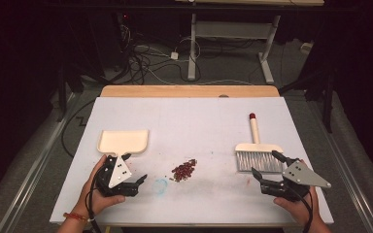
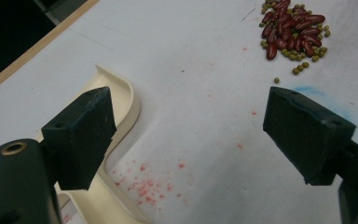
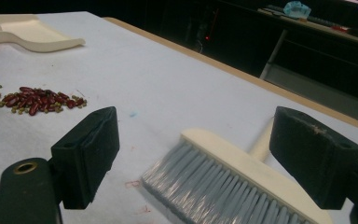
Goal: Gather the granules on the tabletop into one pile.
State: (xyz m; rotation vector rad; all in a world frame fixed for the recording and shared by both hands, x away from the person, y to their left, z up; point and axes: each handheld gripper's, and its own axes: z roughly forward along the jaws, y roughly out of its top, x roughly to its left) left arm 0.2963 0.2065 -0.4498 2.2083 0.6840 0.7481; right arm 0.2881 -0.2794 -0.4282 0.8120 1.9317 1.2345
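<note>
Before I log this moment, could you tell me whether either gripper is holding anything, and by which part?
Nothing is held: the left gripper stands open beside the dustpan, the right gripper open over the brush.

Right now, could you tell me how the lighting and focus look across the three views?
High view: table evenly lit, surroundings dark. Left gripper view: beans sharp, near pads soft. Right gripper view: brush bristles slightly blurred, background dim.
</note>
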